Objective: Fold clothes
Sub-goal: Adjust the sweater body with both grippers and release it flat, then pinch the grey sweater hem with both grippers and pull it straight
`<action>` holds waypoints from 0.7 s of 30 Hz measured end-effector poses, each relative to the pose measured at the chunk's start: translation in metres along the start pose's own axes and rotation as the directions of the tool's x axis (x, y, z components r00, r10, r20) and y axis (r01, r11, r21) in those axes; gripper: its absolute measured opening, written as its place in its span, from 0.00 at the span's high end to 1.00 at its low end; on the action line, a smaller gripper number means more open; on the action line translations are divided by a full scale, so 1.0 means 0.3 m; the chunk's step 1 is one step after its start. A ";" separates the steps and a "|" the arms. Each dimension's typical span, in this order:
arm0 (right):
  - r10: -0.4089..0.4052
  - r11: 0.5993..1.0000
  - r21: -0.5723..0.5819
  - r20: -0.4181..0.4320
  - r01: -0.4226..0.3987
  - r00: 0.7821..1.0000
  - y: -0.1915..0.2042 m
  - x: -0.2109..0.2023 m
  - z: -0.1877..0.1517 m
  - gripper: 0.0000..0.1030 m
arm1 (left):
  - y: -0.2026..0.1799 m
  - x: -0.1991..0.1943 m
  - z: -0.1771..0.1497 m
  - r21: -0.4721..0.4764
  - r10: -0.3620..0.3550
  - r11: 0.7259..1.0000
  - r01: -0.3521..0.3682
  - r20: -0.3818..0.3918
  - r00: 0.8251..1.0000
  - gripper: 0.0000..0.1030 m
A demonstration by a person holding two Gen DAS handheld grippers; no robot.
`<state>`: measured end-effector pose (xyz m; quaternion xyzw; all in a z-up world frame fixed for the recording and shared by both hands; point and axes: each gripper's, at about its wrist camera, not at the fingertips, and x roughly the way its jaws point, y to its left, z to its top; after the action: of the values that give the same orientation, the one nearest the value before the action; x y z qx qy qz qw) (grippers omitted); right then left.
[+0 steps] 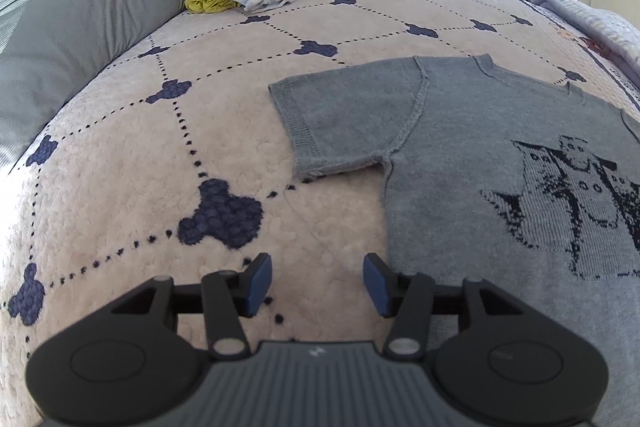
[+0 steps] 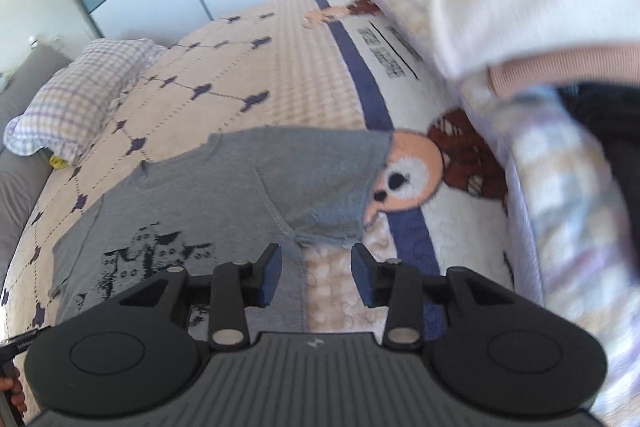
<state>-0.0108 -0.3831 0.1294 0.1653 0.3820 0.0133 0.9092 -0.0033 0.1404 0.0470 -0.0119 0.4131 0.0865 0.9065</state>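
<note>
Both the left claw (image 1: 318,285) and right claw (image 2: 316,275) stand apart, empty, above the grey sweater (image 1: 460,155).

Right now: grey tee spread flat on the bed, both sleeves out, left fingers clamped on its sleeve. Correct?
Not quite. The left gripper is open and empty, over the blanket beside the grey tee, as the left wrist view shows. The rest holds.
</note>
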 end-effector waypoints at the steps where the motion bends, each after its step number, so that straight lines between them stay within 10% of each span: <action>1: 0.006 1.000 -0.023 0.005 -0.006 1.000 0.016 -0.022 0.015 0.58 | 0.001 -0.005 0.003 0.000 -0.003 1.000 0.003 0.003 1.000 0.46; 9: -0.038 0.972 -0.236 -0.072 0.020 0.997 0.085 -0.157 0.105 0.38 | 0.001 -0.051 -0.020 0.009 -0.044 0.999 0.044 0.018 0.999 0.36; 21: 0.130 0.989 -0.028 -0.300 -0.145 0.945 -0.015 -0.043 -0.472 0.41 | 0.104 -0.268 -0.275 0.036 -0.216 0.976 0.217 -0.030 0.976 0.55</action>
<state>-0.1192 -0.3483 0.0443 0.1651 0.5013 0.1110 0.8421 -0.1219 0.1517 0.0545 -0.0401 0.4225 -0.0209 0.9052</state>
